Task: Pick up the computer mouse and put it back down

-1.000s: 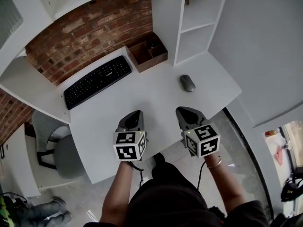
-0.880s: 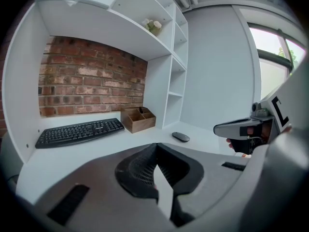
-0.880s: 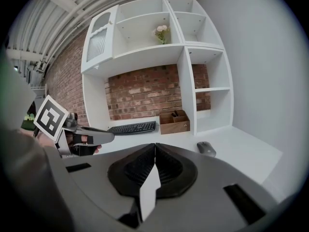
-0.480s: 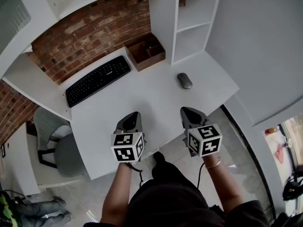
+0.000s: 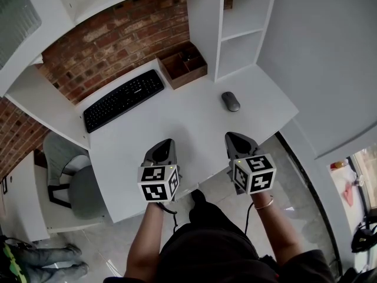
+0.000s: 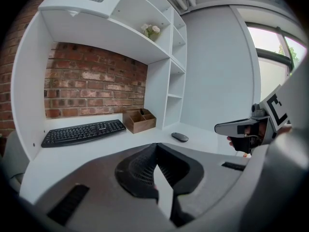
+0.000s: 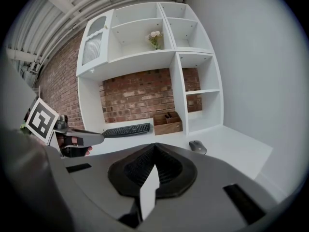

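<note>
The dark grey computer mouse (image 5: 230, 101) lies on the white desk (image 5: 188, 122), to the right and near the shelf unit. It also shows in the left gripper view as the mouse (image 6: 179, 137) and in the right gripper view as the mouse (image 7: 197, 147). My left gripper (image 5: 168, 141) hovers over the desk's front part, shut and holding nothing. My right gripper (image 5: 230, 136) is over the front edge, well short of the mouse, also shut and holding nothing. Seen from their own cameras, the left gripper (image 6: 155, 144) and the right gripper (image 7: 154, 144) both have their jaw tips together.
A black keyboard (image 5: 122, 99) lies at the back left against the brick wall. A wooden organiser (image 5: 184, 63) stands beside it, and white shelves (image 5: 244, 31) rise behind the mouse. A grey chair (image 5: 73, 184) stands at the left, below the desk.
Both grippers have drifted only slightly and stay shut. The mouse has not moved on the desk. The head view has shifted a little.
</note>
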`<state>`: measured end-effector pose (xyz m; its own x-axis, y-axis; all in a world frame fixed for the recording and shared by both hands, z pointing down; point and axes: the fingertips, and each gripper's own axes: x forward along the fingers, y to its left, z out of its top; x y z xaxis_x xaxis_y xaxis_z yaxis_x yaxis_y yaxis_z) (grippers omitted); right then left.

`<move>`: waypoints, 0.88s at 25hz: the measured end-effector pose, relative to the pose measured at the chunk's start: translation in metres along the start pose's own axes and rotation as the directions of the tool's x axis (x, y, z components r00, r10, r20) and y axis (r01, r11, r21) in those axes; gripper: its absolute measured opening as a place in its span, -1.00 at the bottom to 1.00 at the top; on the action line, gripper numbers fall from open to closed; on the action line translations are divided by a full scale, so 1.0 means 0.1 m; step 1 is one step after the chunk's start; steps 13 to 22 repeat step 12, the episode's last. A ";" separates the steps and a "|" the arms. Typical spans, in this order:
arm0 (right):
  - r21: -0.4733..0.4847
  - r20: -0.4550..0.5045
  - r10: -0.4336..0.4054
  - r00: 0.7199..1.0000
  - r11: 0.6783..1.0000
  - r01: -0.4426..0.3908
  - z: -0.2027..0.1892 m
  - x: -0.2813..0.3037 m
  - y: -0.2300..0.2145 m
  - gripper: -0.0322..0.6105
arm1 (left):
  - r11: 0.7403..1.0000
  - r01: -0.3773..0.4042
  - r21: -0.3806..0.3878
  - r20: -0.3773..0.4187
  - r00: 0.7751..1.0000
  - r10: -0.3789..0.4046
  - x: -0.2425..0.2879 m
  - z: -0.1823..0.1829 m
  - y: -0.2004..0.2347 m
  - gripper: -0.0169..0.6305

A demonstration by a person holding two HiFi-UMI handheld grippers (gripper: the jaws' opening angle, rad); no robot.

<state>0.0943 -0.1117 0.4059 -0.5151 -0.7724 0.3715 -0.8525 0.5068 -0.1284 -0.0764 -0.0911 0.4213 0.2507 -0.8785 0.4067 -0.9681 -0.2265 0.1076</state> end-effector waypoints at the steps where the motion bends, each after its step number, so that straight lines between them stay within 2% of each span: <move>1: -0.003 0.001 0.001 1.000 1.000 -0.001 0.01 0.01 0.00 -0.89 | 1.000 -0.001 0.000 0.002 1.000 0.001 0.00 0.01 0.01 -0.92; 22: 0.001 -0.017 0.015 1.000 1.000 -0.015 -0.04 0.06 0.04 -0.89 | 1.000 -0.007 -0.010 -0.007 1.000 0.007 0.02 -0.01 0.05 -0.92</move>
